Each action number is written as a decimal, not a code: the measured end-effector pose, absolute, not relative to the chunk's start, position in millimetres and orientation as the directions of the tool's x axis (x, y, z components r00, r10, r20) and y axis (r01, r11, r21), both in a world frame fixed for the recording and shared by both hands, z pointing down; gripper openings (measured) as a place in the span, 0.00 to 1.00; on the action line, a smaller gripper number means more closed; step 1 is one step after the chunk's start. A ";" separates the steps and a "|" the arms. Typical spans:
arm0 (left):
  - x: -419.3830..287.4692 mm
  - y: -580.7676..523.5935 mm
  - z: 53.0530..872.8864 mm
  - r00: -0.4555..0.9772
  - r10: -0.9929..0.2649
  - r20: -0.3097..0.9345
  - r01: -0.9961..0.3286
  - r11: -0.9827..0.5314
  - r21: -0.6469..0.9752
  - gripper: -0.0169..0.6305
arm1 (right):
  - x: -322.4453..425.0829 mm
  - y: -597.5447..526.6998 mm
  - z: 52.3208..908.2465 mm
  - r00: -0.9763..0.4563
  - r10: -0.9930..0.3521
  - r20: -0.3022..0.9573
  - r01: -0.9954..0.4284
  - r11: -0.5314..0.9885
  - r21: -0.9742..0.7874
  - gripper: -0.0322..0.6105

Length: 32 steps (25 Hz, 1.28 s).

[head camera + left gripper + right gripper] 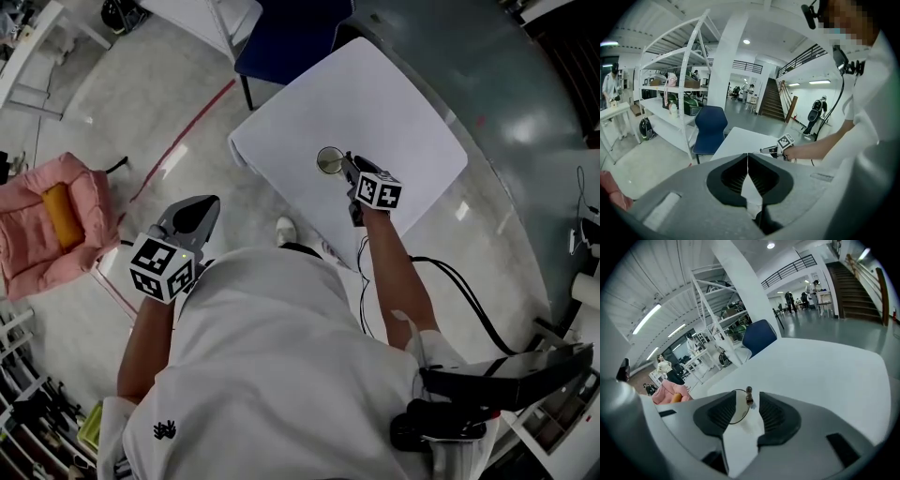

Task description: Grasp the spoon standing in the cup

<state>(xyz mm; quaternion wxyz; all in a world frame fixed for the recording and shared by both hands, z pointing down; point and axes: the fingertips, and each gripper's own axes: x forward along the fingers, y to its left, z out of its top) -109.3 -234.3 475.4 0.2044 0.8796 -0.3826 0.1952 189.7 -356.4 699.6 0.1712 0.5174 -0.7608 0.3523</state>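
A clear glass cup [329, 160] stands on the white table [394, 103], and a spoon stands in it. In the right gripper view the spoon's dark handle top [749, 395] rises above the cup's rim [732, 421]. It sits in the gap between the jaws, nearer the right one, with no pad pressing on it. My right gripper [747, 404] is open and reaches the cup [348, 165]. My left gripper [206, 202] hangs off the table over the floor. Its jaws [748, 159] meet with nothing between them.
A blue chair [291, 42] stands at the table's far side. A pink cushioned seat [52, 220] sits on the floor at the left, near a red floor line [187, 131]. Black cables [459, 291] trail at the right. White shelving [675, 89] stands beyond the chair.
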 end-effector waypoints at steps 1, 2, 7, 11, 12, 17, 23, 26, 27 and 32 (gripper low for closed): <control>-112.4 -233.2 474.2 0.624 -0.599 0.501 -0.759 -0.617 0.207 0.05 | 186.9 -357.0 701.7 -0.413 -0.662 0.625 -0.905 0.218 -0.366 0.30; -115.2 -232.3 473.3 0.618 -0.605 0.503 -0.765 -0.611 0.204 0.05 | 184.3 -357.3 703.7 -0.419 -0.658 0.626 -0.902 0.219 -0.372 0.30; -112.7 -234.9 473.7 0.601 -0.609 0.518 -0.776 -0.598 0.199 0.05 | 185.1 -361.6 710.7 -0.437 -0.650 0.622 -0.891 0.215 -0.401 0.15; -120.1 -226.3 470.9 0.595 -0.613 0.520 -0.782 -0.591 0.199 0.05 | 177.8 -354.0 699.3 -0.428 -0.656 0.622 -0.900 0.249 -0.356 0.12; -122.5 -223.3 470.5 0.594 -0.615 0.519 -0.784 -0.588 0.199 0.05 | 175.2 -351.5 697.1 -0.427 -0.657 0.621 -0.902 0.262 -0.343 0.12; -120.2 -225.1 477.2 0.583 -0.623 0.521 -0.792 -0.578 0.197 0.05 | 177.0 -360.8 695.3 -0.442 -0.659 0.608 -0.896 0.300 -0.327 0.12; -120.6 -223.9 472.2 0.579 -0.639 0.506 -0.800 -0.566 0.200 0.05 | 190.4 -371.2 674.0 -0.412 -0.673 0.614 -0.911 0.314 -0.267 0.12; -121.3 -225.5 474.5 0.581 -0.645 0.495 -0.800 -0.565 0.204 0.05 | 194.5 -375.8 661.9 -0.403 -0.685 0.607 -0.915 0.317 -0.249 0.12; -122.1 -225.2 475.4 0.584 -0.647 0.490 -0.799 -0.565 0.207 0.05 | 194.2 -376.0 657.4 -0.401 -0.690 0.603 -0.916 0.322 -0.241 0.12; -121.0 -225.2 476.3 0.600 -0.646 0.472 -0.790 -0.571 0.222 0.05 | 192.7 -375.9 632.1 -0.401 -0.705 0.585 -0.914 0.345 -0.211 0.12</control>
